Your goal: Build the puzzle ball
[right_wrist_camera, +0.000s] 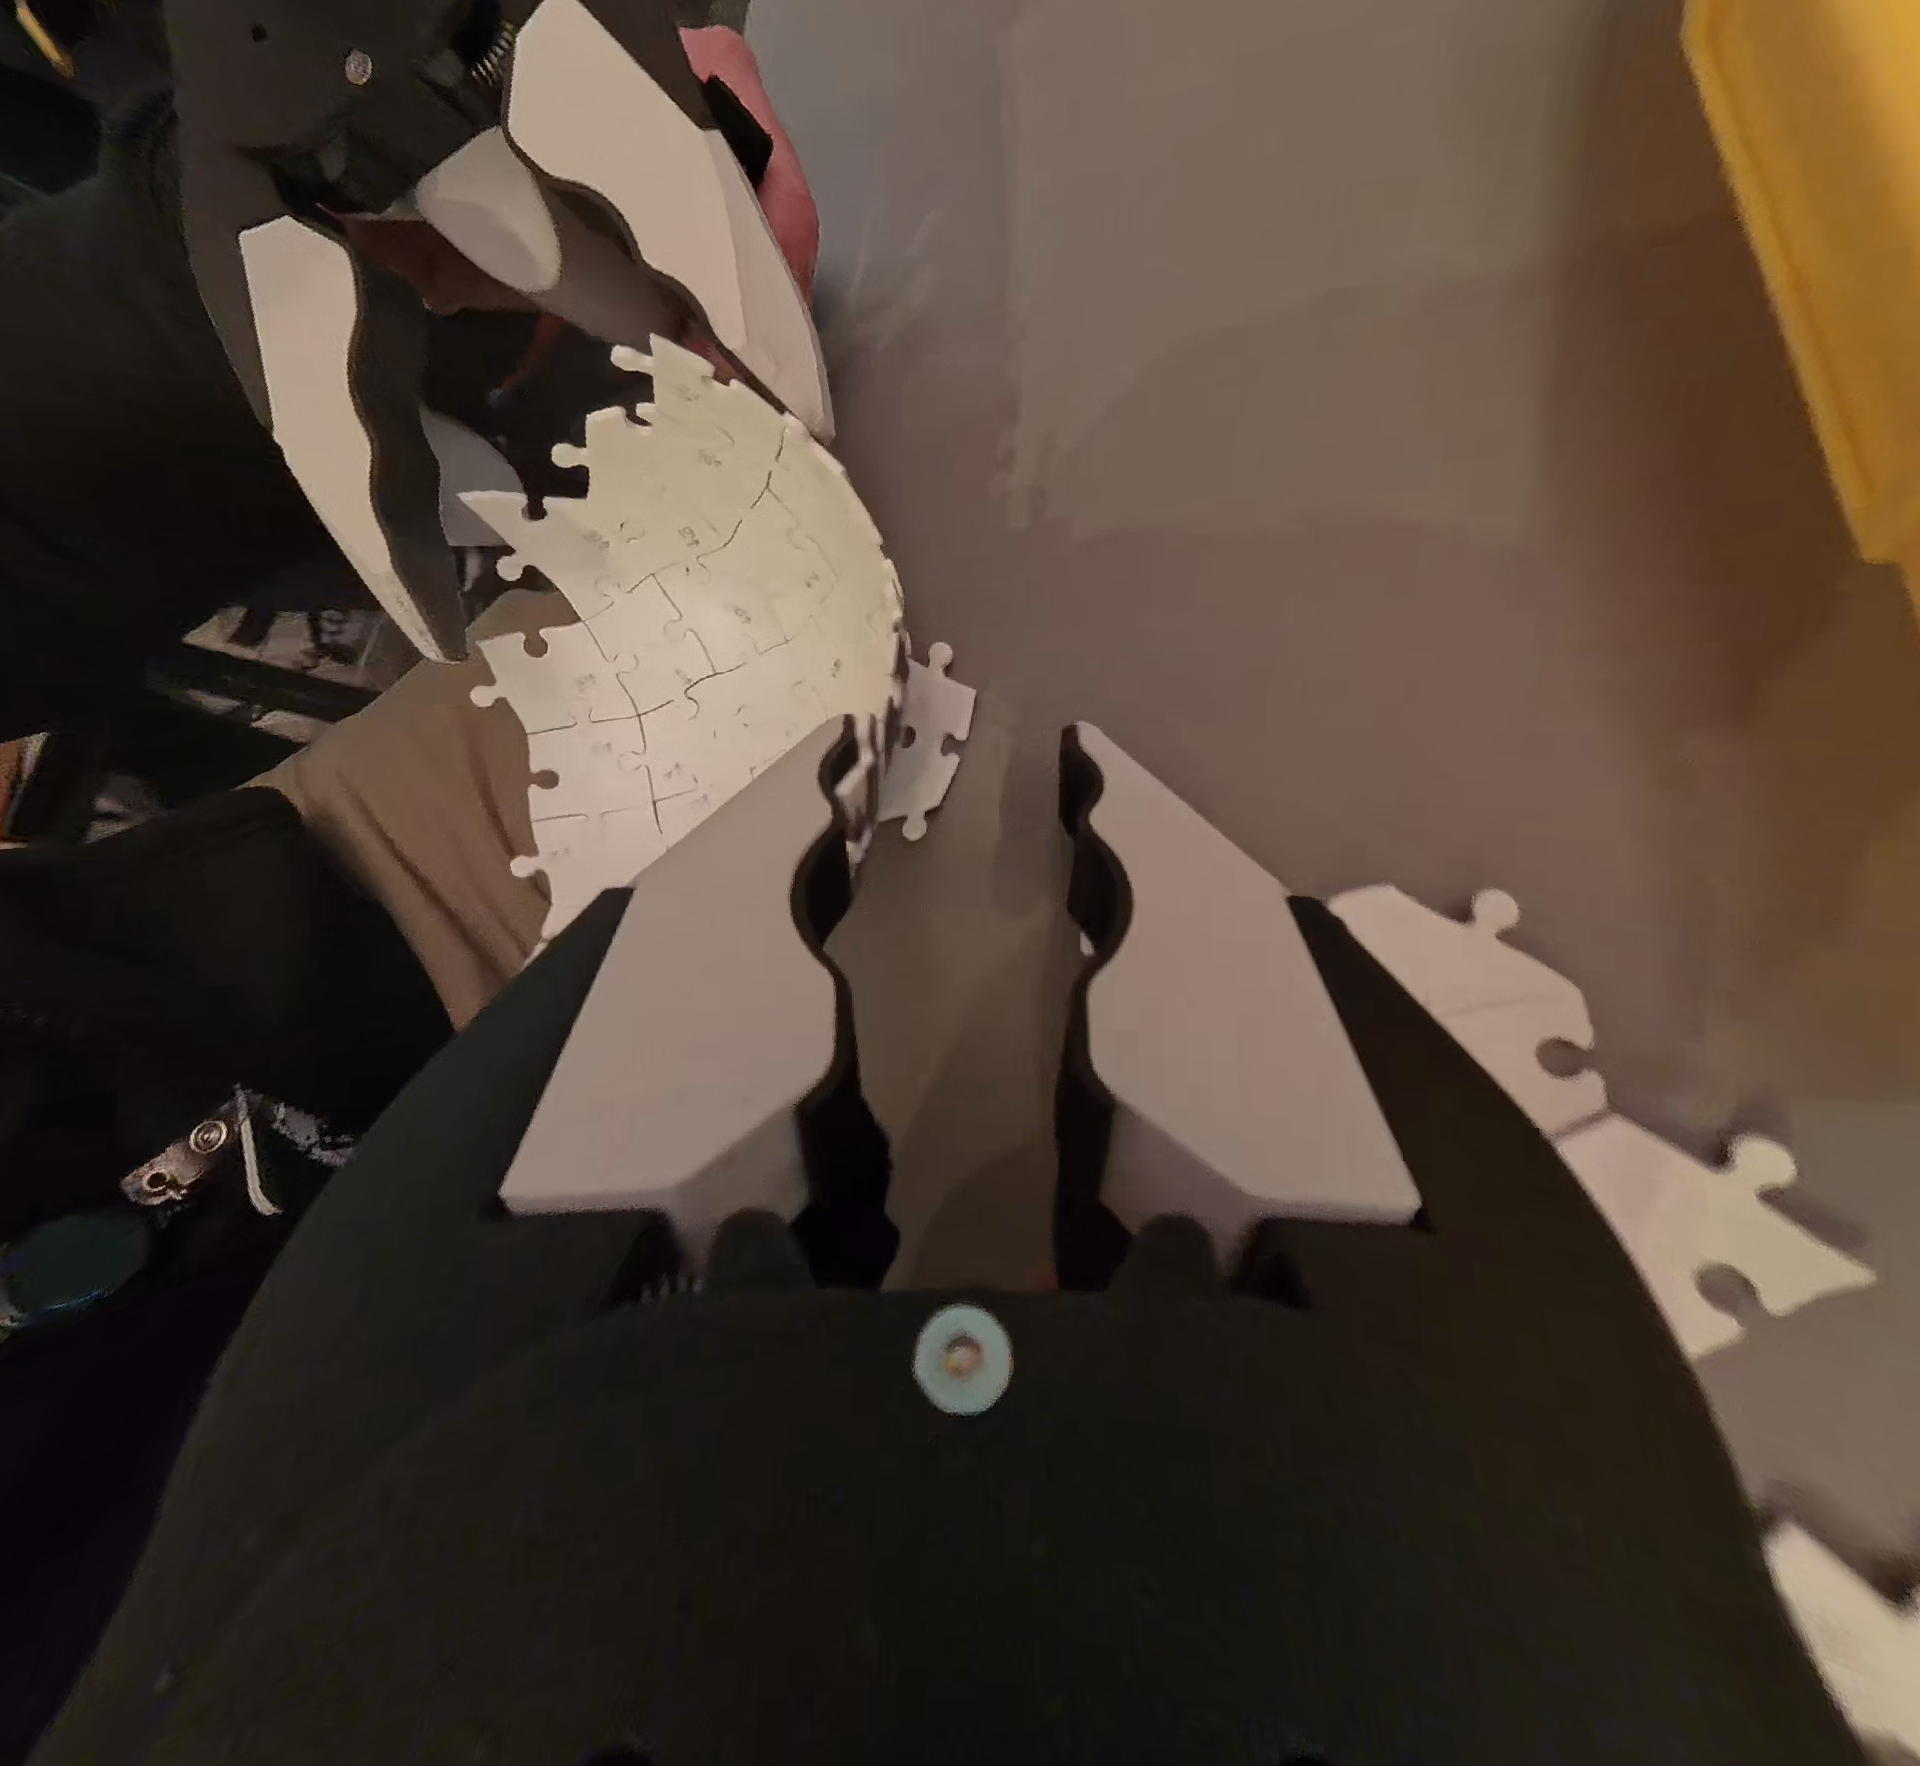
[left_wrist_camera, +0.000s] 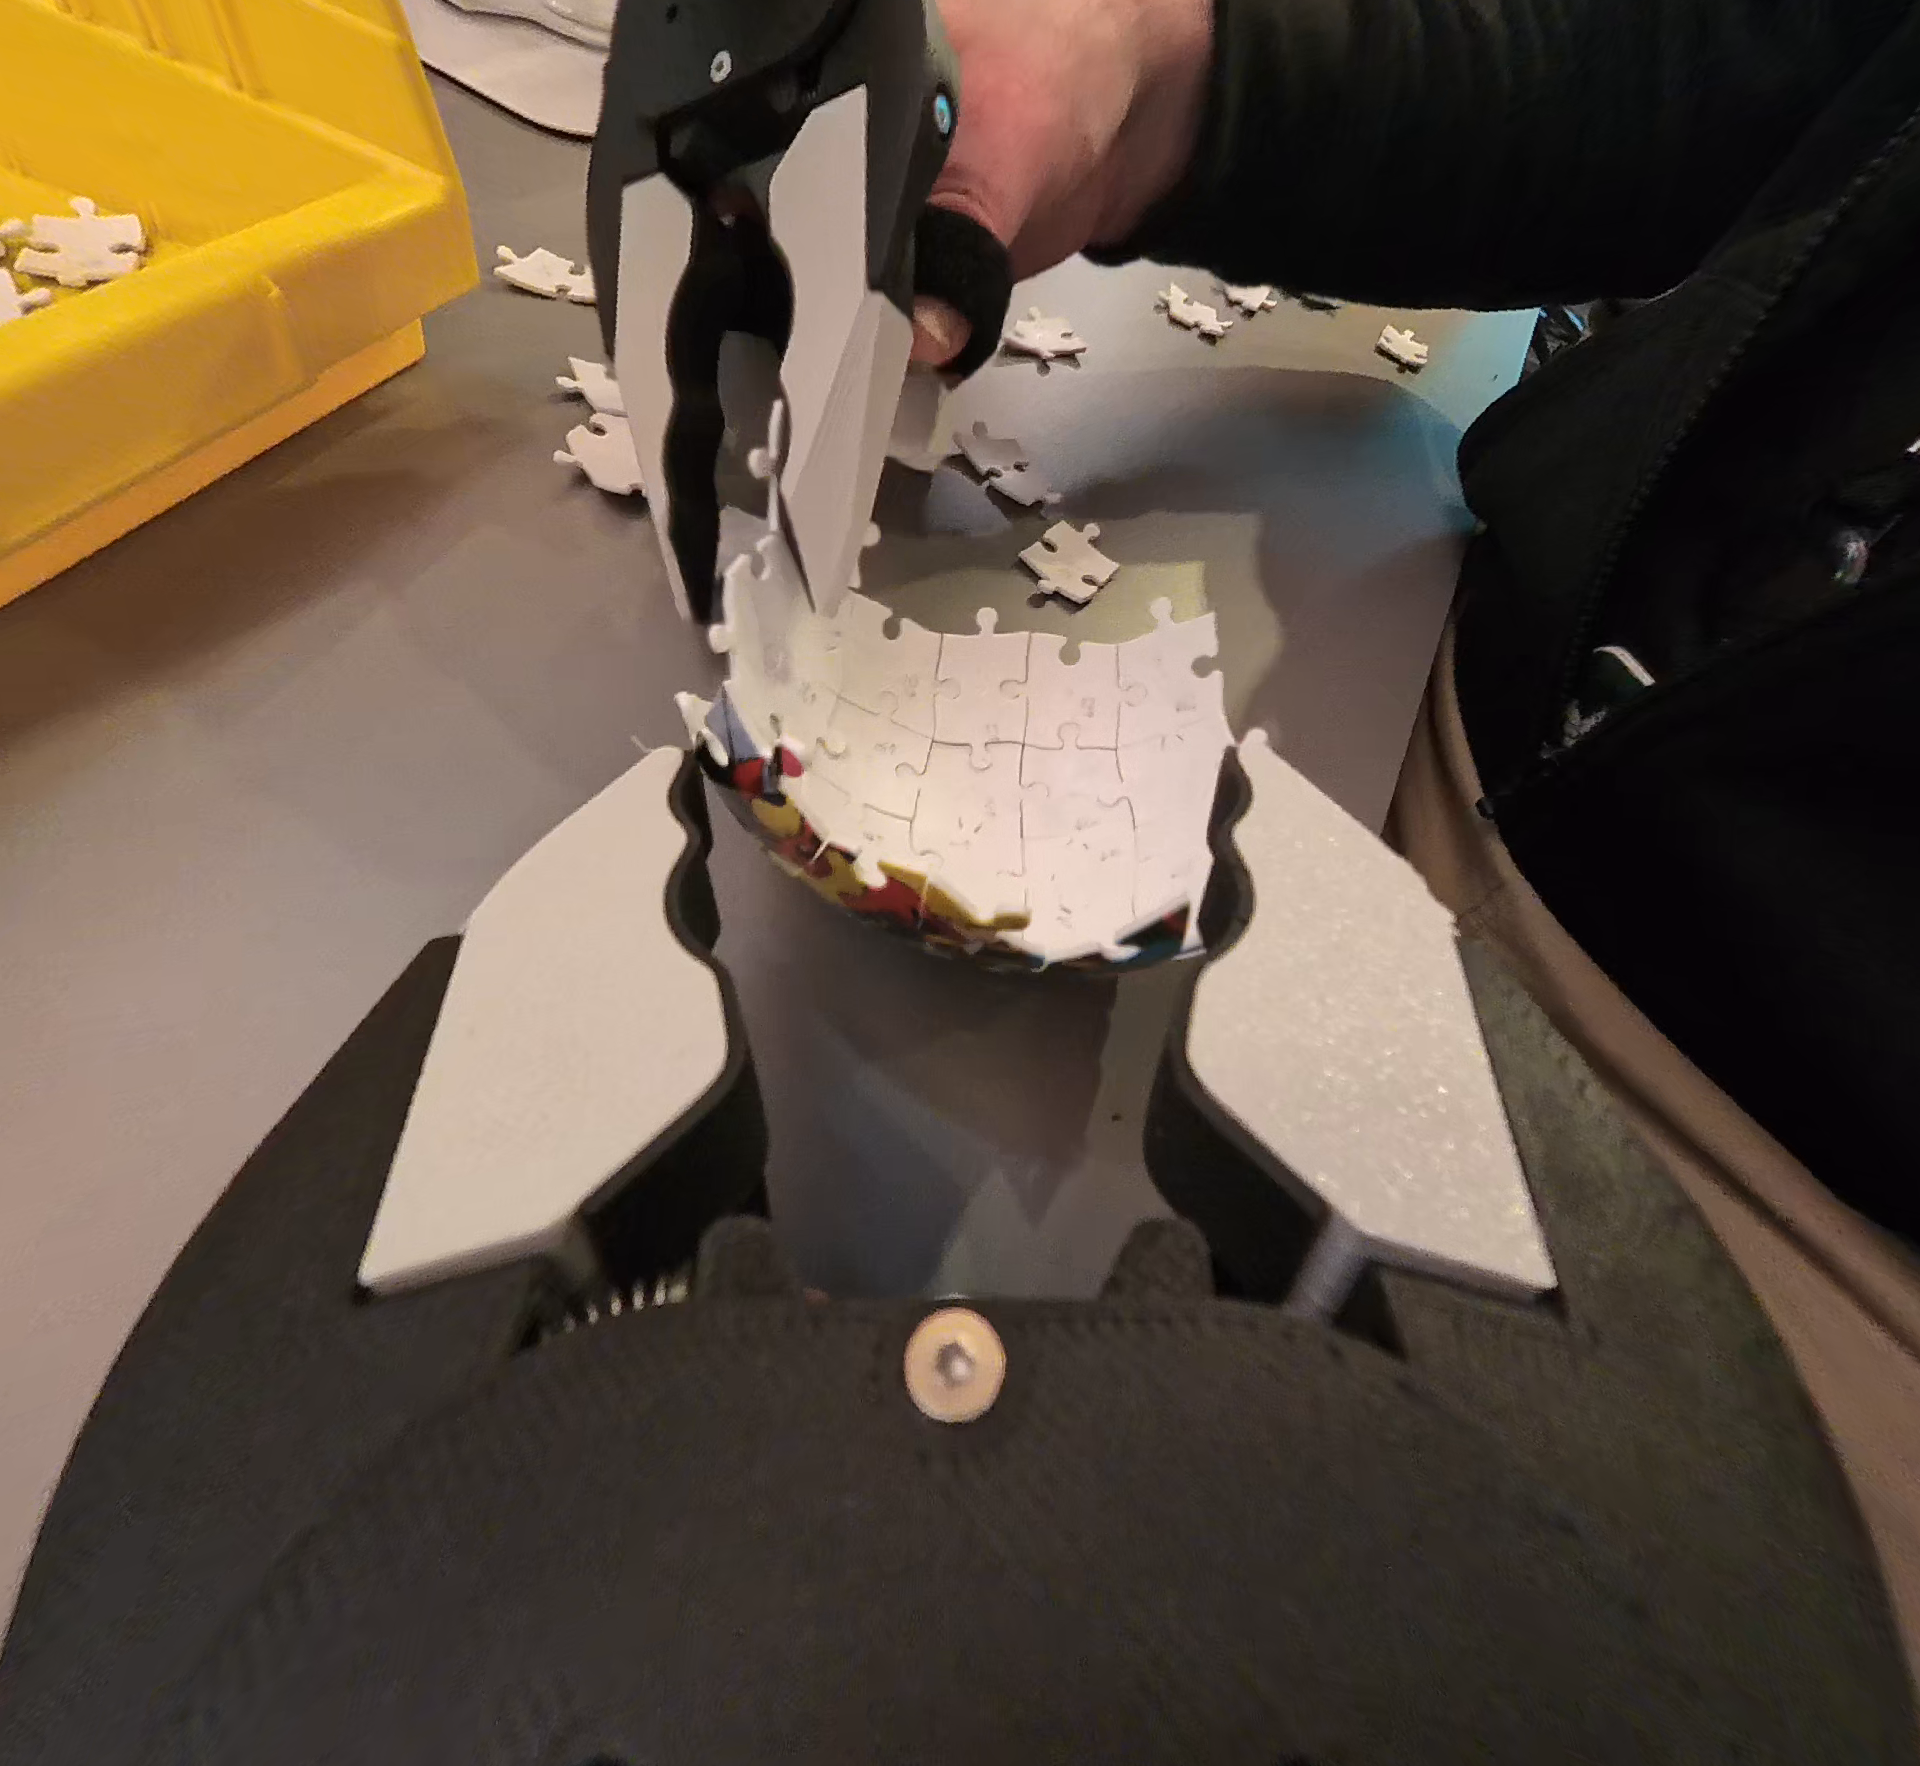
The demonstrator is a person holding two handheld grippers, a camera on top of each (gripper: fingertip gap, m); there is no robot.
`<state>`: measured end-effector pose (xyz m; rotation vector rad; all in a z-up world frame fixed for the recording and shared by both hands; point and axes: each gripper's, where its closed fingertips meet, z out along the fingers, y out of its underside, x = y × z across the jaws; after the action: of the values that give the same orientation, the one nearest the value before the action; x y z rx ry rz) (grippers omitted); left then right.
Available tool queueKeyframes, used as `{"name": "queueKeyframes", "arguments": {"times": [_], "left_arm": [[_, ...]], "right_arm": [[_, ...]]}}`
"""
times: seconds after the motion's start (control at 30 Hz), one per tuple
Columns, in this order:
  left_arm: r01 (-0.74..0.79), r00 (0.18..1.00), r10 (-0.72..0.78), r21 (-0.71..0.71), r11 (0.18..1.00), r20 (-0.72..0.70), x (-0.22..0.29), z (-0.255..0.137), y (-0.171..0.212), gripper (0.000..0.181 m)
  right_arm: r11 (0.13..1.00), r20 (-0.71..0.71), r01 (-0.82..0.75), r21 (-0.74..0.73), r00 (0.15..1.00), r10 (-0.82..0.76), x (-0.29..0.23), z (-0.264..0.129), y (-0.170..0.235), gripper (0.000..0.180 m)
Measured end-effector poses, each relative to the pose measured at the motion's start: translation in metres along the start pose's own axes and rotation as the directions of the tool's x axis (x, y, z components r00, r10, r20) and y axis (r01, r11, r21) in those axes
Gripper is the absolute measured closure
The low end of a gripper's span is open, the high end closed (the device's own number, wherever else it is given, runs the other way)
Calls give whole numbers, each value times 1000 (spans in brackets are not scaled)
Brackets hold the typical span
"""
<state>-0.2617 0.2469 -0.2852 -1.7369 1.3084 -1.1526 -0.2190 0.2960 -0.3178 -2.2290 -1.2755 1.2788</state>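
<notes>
The half-built puzzle ball [left_wrist_camera: 997,781] is a bowl-shaped shell, white inside and printed in colour outside. My left gripper [left_wrist_camera: 961,760] is shut on it, one fingertip on each side of the rim, and holds it above the grey table [left_wrist_camera: 312,833]. My right gripper [left_wrist_camera: 758,610] reaches down to the shell's far left rim. In the right wrist view the right gripper [right_wrist_camera: 956,740] is open. A white puzzle piece [right_wrist_camera: 925,750] stands at the shell's [right_wrist_camera: 707,594] edge, against its left finger and clear of the right one. The left gripper [right_wrist_camera: 634,532] shows at upper left.
A yellow bin [left_wrist_camera: 208,158] with loose pieces stands at the left. Several white pieces [left_wrist_camera: 1070,563] lie scattered on the table beyond the shell and by the right gripper [right_wrist_camera: 1558,1041]. A person's hand [left_wrist_camera: 1060,85] and black sleeve fill the right side. From the right gripper's tips to the white puzzle piece [right_wrist_camera: 925,750] is close to 4 cm.
</notes>
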Motion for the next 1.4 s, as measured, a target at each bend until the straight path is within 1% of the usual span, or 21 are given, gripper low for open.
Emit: {"name": "queueKeyframes", "arguments": {"times": [0.03, 0.17, 0.27, 0.33, 0.4, 0.47, 0.57, 0.63, 0.73, 0.87, 1.0, 1.13, 1.23, 1.3, 1.4], "left_arm": [[1, 1000, 0, -5, 1000, 3, 0, 1, 1, 89], [6, 1000, -6, -11, 1000, 10, 1, 3, 1, 89], [11, 1000, -11, -10, 1000, 18, 2, 3, 0, 89], [19, 1000, -19, -11, 1000, 20, 3, 4, 0, 89], [28, 999, -27, -24, 999, 35, 3, 4, 2, 88], [39, 999, -38, -20, 999, 39, 6, 5, 1, 88], [66, 996, -64, -26, 997, 61, 8, 5, 3, 87], [85, 993, -82, -31, 996, 87, 9, 6, 4, 88], [114, 986, -109, -30, 993, 124, 10, 7, 6, 87], [132, 982, -127, -25, 991, 143, 14, 8, 7, 87], [159, 973, -155, -11, 987, 170, 13, 7, 4, 88], [205, 956, -204, 17, 979, 211, 7, 1, -6, 95], [227, 947, -217, -16, 974, 235, 5, -3, -7, 98], [243, 947, -229, -35, 969, 224, 7, -6, -12, 101], [238, 948, -194, -155, 959, 253, 6, -9, -9, 110]], "right_arm": [[1000, -25, 2, 10, 1000, -2, 2, -4, 0, 138], [999, -124, 45, 16, 991, -43, 1, -22, 4, 137], [998, -172, 63, 19, 983, -59, -5, -33, 9, 136], [997, -236, 72, -16, 969, -74, -4, -36, 19, 134], [996, -259, 81, -35, 962, -87, -12, -35, 27, 135], [998, -242, 52, -30, 969, -58, -21, -31, 36, 135], [999, -148, -23, 23, 989, 26, -37, -18, 41, 141], [997, -119, -68, 30, 990, 71, -41, -7, 45, 147], [990, -75, -130, 47, 988, 133, -47, 6, 46, 150], [985, -84, -154, 73, 984, 160, -46, 11, 43, 170], [979, -65, -178, 101, 981, 185, -47, 13, 40, 175], [974, -43, -185, 131, 980, 192, -48, 16, 36, 180], [976, -41, -175, 130, 982, 182, -50, 19, 35, 179], [977, -40, -171, 125, 983, 178, -50, 21, 35, 179], [980, -39, -157, 125, 986, 163, -52, 24, 32, 180]]}}
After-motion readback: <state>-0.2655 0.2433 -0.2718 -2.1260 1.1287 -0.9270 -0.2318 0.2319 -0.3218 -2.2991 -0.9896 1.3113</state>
